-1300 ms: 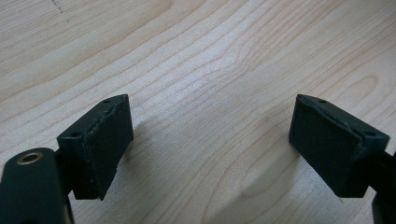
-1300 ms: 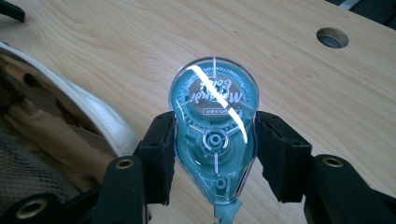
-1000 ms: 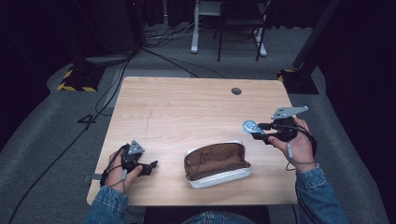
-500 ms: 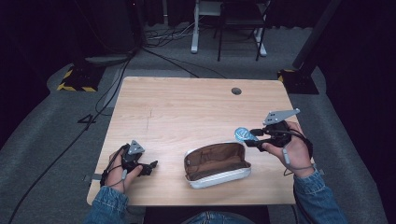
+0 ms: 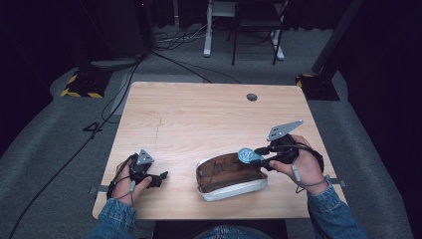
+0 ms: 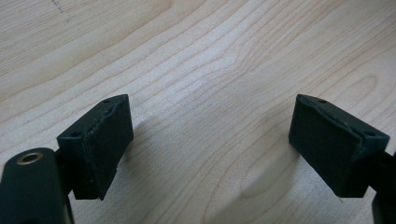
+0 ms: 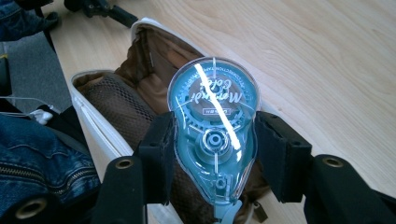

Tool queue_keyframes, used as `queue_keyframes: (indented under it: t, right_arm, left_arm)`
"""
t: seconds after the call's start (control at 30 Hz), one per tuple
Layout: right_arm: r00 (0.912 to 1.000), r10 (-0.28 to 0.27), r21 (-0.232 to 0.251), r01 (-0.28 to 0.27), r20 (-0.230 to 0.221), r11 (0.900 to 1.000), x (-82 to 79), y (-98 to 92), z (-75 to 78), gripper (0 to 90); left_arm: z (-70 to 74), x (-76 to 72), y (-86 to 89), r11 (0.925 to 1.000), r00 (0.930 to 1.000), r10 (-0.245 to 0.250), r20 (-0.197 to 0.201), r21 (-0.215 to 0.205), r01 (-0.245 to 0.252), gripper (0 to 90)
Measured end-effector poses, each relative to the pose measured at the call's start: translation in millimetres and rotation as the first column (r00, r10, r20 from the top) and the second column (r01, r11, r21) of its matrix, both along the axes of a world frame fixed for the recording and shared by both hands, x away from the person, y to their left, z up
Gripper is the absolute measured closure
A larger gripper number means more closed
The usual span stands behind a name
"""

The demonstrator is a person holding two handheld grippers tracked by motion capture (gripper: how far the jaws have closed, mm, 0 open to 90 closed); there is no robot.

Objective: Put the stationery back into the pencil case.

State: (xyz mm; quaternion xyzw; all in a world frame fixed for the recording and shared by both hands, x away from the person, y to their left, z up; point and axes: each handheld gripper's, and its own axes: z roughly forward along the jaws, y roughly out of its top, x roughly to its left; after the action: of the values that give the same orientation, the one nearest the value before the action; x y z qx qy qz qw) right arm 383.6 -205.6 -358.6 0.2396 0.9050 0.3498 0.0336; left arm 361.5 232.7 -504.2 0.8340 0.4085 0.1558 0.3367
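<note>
The wooden worktop (image 5: 199, 114) carried an open pouch (image 5: 229, 177) at 6 o'clock, white outside and brown-lined, its mesh pocket holding nothing visible. At 4 o'clock the right gripper (image 5: 259, 155) clamped a blue correction-tape dispenser (image 7: 214, 135) above the pouch's right end. At 8 o'clock the left gripper (image 6: 210, 154) rested spread wide, empty.

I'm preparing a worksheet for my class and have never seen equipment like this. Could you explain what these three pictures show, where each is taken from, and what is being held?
A person sits at a wooden table, holding a hand-operated two-jaw gripper in each hand. The high view looks down from above; each gripper view comes from a camera riding on that gripper. The right gripper clamps a blue correction tape dispenser over an open, white-edged pencil case with a brown lining. The left gripper rests near the table's edge, jaws open, holding nothing.
</note>
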Motion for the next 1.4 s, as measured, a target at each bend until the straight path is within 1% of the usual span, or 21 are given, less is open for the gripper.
queue_keyframes:
  t: [0.2,0.23,0.33,0.37,0.57,0.8,0.83,1.0,1.13,1.4]
  right_arm:
    - [0.9987,0.041,-0.013,-0.042,-0.031,0.999,-2.8,13.6,-5.8,50.1]
    - [0.9975,0.055,-0.019,-0.056,-0.043,0.998,-3.3,16.5,-7.9,50.1]
    - [0.9962,0.063,-0.026,-0.064,-0.06,0.998,-5.0,22.9,-11.0,50.1]
    - [0.9957,0.072,-0.029,-0.074,-0.059,0.997,-4.9,24.3,-12.0,50.1]
    - [0.9929,0.078,-0.036,-0.082,-0.09,0.996,-4.6,31.3,-18.6,50.0]
    - [0.9899,0.093,-0.04,-0.098,-0.106,0.994,-2.9,38.0,-26.1,50.0]
    - [0.9888,0.095,-0.04,-0.1,-0.115,0.994,-2.7,39.3,-27.6,50.0]
    - [0.9869,0.099,-0.045,-0.105,-0.128,0.993,-1.5,43.1,-32.5,50.0]
    - [0.9839,0.101,-0.053,-0.109,-0.148,0.993,-0.4,47.1,-36.9,49.9]
    - [0.9822,0.109,-0.067,-0.12,-0.153,0.991,1.9,52.6,-43.4,49.9]
  left_arm:
    - [0.0,0.0,0.0,1.0,1.0,0.0,0.0,0.0,0.0,13.9]
    - [0.0,0.1,0.0,1.0,1.0,0.0,0.001,0.001,0.0,13.9]
    - [0.0,0.0,0.0,1.0,1.0,0.0,0.0,0.0,0.0,13.9]
    - [0.0,0.0,0.0,1.0,1.0,0.0,0.0,0.0,0.0,13.9]
    - [0.0,0.1,0.0,1.0,1.0,0.0,0.001,0.0,0.0,13.9]
    - [0.0,0.0,0.0,1.0,1.0,0.0,0.0,0.0,0.0,13.9]
    - [0.0,0.0,0.0,1.0,1.0,0.0,0.0,0.0,0.0,13.9]
    - [0.1,0.1,0.1,1.0,1.0,-0.001,0.001,0.001,0.001,13.9]
    - [0.1,0.1,0.1,1.0,1.0,0.0,0.0,0.001,0.0,13.9]
    - [0.0,0.0,0.0,1.0,1.0,0.0,0.0,0.0,0.0,13.9]
